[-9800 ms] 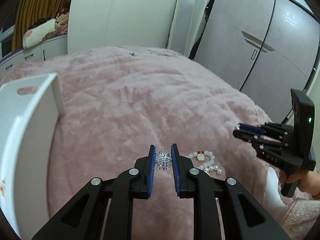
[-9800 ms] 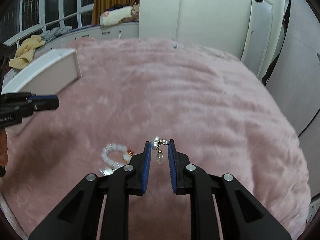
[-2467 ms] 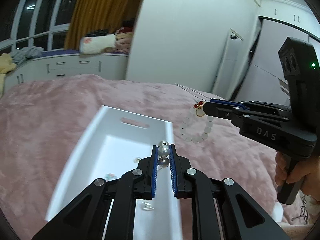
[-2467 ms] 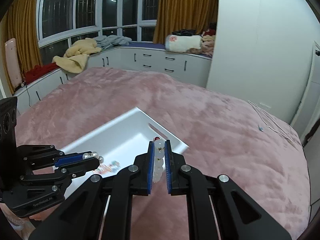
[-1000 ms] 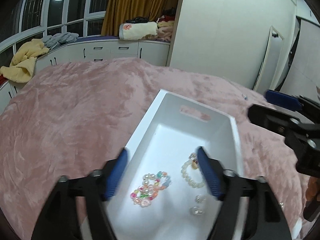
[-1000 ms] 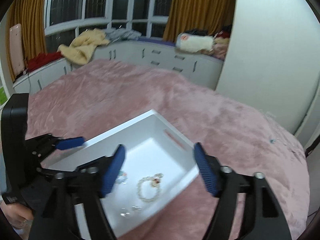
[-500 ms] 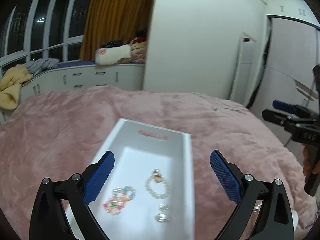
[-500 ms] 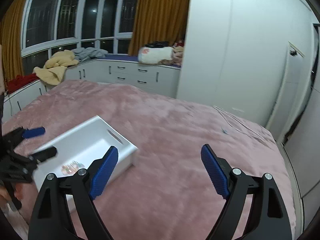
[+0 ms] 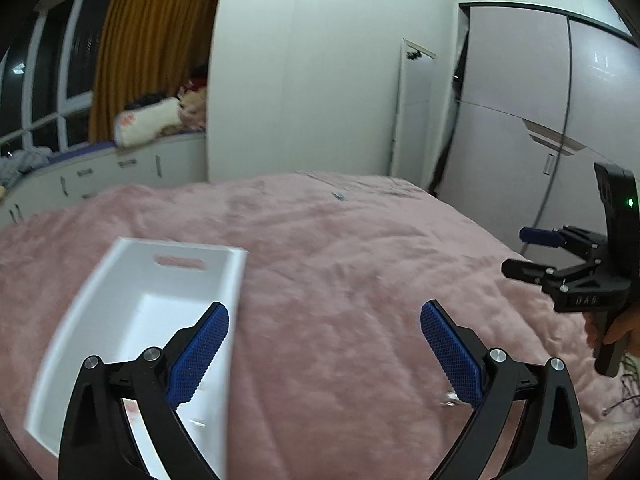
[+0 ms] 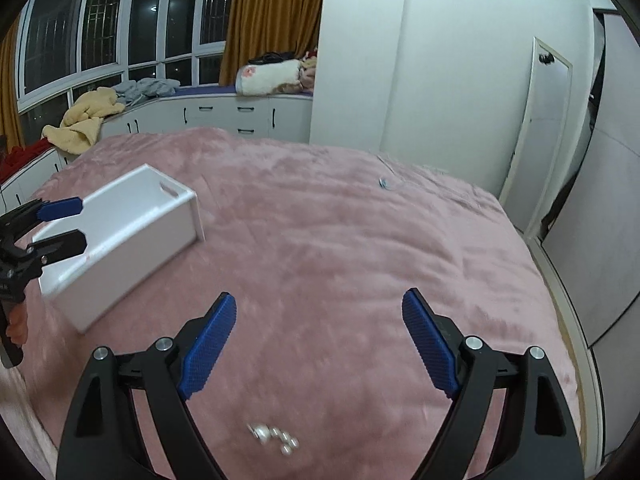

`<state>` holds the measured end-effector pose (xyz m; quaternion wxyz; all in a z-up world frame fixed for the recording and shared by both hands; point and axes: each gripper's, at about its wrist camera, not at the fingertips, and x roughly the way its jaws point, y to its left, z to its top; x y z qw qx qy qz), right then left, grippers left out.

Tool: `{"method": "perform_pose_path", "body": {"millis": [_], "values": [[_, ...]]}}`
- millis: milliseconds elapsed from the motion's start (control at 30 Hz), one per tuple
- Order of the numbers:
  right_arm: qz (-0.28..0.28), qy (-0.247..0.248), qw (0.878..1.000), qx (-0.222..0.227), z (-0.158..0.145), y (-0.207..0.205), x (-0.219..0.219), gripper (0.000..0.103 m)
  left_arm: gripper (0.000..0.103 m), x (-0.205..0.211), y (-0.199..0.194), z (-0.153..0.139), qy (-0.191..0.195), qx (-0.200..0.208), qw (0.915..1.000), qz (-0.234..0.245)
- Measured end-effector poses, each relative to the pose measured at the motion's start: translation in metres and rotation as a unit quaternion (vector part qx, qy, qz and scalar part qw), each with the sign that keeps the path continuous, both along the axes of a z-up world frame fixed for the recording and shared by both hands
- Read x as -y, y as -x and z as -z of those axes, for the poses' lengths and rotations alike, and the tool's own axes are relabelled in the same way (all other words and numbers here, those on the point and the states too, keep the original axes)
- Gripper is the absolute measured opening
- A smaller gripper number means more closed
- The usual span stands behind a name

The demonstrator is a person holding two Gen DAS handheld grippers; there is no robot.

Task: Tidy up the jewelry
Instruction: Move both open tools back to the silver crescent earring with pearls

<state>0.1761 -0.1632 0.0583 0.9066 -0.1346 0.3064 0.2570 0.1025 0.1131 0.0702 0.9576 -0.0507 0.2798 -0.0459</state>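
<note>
Left claw [image 9: 324, 344]: I have it spread wide and holding nothing, hanging over the near right edge of the white tray [image 9: 236, 276].
Right claw [image 10: 318, 340]: also spread wide and empty, well to the right of the tray, over the pink bedspread [image 10: 340, 248].
White tray: sits on the bedspread; its contents are blurred in my left view, so I cannot list them.
Pearl piece [image 10: 274, 438]: lies loose on the bedspread, well right of the tray, just below my right claw's fingers.
Small silver item [image 9: 450, 398]: on the bedspread right of the tray, beside my left claw's right finger; too blurred to identify.
Risk, grasp: I judge the plush pile may swallow small beads, so a closing claw could pinch fabric instead, or nudge the pearls deeper.
Risk, view: both views are smeared by motion; descending now could misplace the fingers.
Risk, tray: my left claw is near its wall and could knock it, spilling whatever it holds.
</note>
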Motion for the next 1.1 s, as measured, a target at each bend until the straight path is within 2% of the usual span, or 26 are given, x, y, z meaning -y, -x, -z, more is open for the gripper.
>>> {"method": "perform_pose_path", "body": {"millis": [100, 333, 500, 600, 767, 967, 1100], "values": [[0.0, 0.013, 1.0, -0.012, 0.017, 0.004, 0.016, 0.085, 0.099, 0.025, -0.01, 0.023, 0.002, -0.021, 0.9992, 0.035], [-0.015, 0.053, 0.998, -0.03, 0.061, 0.022, 0.042, 0.085, 0.099, 0.1, -0.016, 0.071, -0.075, -0.052, 0.9896, 0.112], [-0.034, 0.065, 0.996, -0.041, 0.085, 0.03, 0.049, 0.084, 0.099, 0.139, -0.016, 0.093, -0.098, -0.061, 0.9822, 0.148], [-0.038, 0.064, 0.996, -0.051, 0.098, 0.028, 0.048, 0.084, 0.099, 0.152, -0.019, 0.107, -0.117, -0.075, 0.9786, 0.152], [-0.046, 0.067, 0.995, -0.064, 0.115, 0.027, 0.044, 0.082, 0.099, 0.159, -0.024, 0.126, -0.122, -0.093, 0.9741, 0.166], [-0.063, 0.084, 0.992, -0.075, 0.129, 0.026, 0.033, 0.075, 0.099, 0.162, -0.033, 0.144, -0.132, -0.113, 0.9699, 0.171], [-0.067, 0.089, 0.99, -0.084, 0.135, 0.023, 0.027, 0.067, 0.098, 0.163, -0.04, 0.156, -0.137, -0.123, 0.9675, 0.173]]}}
